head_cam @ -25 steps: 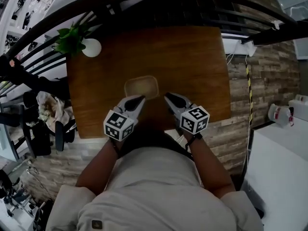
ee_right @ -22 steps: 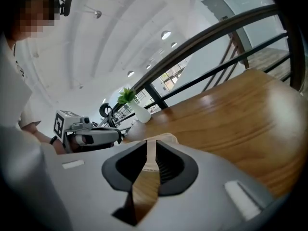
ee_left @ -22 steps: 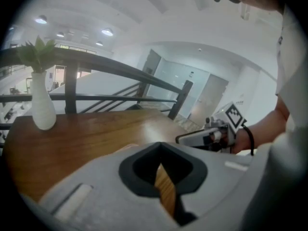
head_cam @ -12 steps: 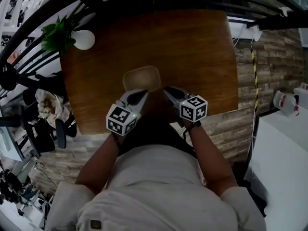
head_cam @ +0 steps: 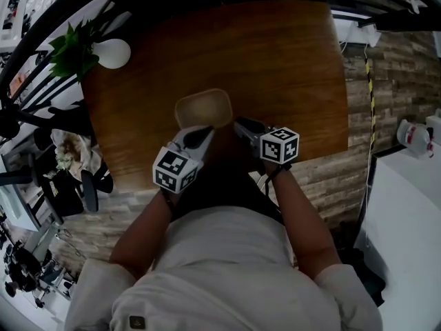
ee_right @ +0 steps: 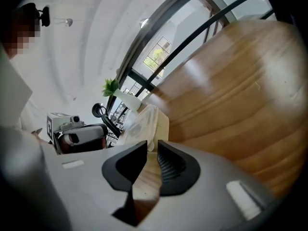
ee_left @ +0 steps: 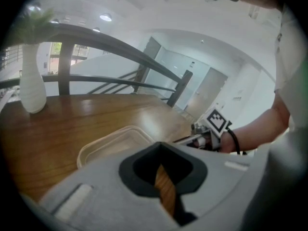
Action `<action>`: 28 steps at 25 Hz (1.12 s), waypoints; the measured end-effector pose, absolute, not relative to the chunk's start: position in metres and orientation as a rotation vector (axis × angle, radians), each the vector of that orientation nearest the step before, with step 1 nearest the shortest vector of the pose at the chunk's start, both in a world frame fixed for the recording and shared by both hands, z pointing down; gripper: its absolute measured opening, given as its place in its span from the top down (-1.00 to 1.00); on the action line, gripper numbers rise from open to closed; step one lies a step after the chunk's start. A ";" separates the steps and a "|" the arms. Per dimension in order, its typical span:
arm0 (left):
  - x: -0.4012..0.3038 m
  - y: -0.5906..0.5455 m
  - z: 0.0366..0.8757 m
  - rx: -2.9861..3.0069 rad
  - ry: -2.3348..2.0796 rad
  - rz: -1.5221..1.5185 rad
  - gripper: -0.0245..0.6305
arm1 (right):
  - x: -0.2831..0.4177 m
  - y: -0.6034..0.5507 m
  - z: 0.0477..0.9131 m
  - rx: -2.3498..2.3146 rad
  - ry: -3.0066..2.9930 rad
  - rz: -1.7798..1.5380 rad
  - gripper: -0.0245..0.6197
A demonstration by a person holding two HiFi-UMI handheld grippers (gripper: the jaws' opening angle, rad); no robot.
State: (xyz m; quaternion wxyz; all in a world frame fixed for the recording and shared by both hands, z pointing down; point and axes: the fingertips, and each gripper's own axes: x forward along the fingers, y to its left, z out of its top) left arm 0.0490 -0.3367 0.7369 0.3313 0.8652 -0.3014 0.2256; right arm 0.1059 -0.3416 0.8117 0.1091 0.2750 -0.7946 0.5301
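Note:
A shallow, see-through rectangular container (head_cam: 203, 109) lies empty on the brown wooden table (head_cam: 289, 67). My left gripper (head_cam: 204, 131) hovers at its near edge, jaws shut with nothing between them. In the left gripper view the container (ee_left: 108, 146) lies just past the left gripper (ee_left: 161, 163). My right gripper (head_cam: 240, 123) is at the container's near right corner, its jaws a narrow slit apart and empty. The right gripper view shows the container (ee_right: 147, 124) straight beyond the right gripper (ee_right: 151, 146).
A white vase (head_cam: 111, 52) with a green plant (head_cam: 69, 50) stands at the table's far left corner. A dark metal railing (head_cam: 41, 19) runs behind the table. A white counter (head_cam: 413, 212) stands to the right, over a wood-plank floor (head_cam: 400, 81).
Both grippers have moved forward to the container's near edge. The container now shows in the left gripper view and looks larger in the right one. Neither gripper's jaws have changed.

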 end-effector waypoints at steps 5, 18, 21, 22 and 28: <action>0.050 -0.340 0.740 2.262 -0.777 0.592 0.92 | 0.100 -0.341 0.814 0.767 -2.342 1.595 0.73; 0.046 -0.340 0.746 2.248 -0.774 0.600 0.92 | 0.097 -0.342 0.821 0.772 -2.318 1.651 0.82; 0.045 -0.340 0.748 2.248 -0.773 0.601 0.91 | 0.096 -0.342 0.820 0.777 -2.323 1.649 0.85; 0.045 -0.339 0.748 2.247 -0.773 0.599 0.92 | 0.096 -0.342 0.820 0.778 -2.325 1.647 0.86; 0.045 -0.339 0.745 2.248 -0.779 0.597 0.92 | 0.097 -0.344 0.813 0.787 -2.346 1.633 0.89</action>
